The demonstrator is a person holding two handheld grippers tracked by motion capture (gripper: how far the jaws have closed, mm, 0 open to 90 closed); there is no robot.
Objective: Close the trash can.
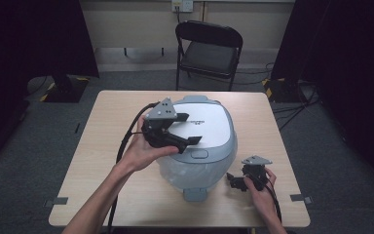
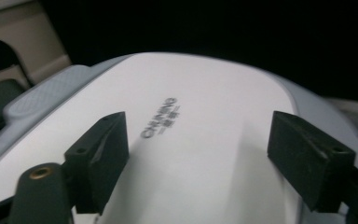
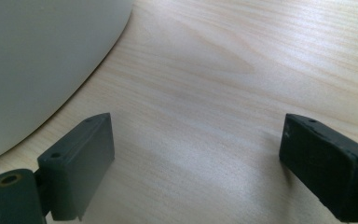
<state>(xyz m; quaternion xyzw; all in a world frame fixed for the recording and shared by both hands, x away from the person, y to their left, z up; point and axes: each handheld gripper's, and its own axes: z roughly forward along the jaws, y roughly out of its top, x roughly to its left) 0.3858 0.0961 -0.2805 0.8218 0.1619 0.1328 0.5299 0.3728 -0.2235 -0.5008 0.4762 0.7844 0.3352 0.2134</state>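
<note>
A rice cooker (image 1: 214,124) with a white lid and a pale grey-blue body stands in the middle of the wooden table (image 1: 102,126). My left gripper (image 1: 193,128) hovers over the left part of the lid, jaws wide apart, nothing between them. In the left gripper view the lid (image 2: 182,84) with its grey lettering lies just beyond the left gripper (image 2: 198,123). My right gripper (image 1: 230,181) rests low on the table at the cooker's front right, open. In the right gripper view the right gripper (image 3: 196,126) frames bare wood (image 3: 242,70), with the cooker's wall (image 3: 37,56) at the left.
An oval button (image 1: 199,154) sits at the lid's front edge. A black folding chair (image 1: 209,48) stands behind the table. Black cables trail from both grippers toward the table's near edge. Bare tabletop lies left of the cooker.
</note>
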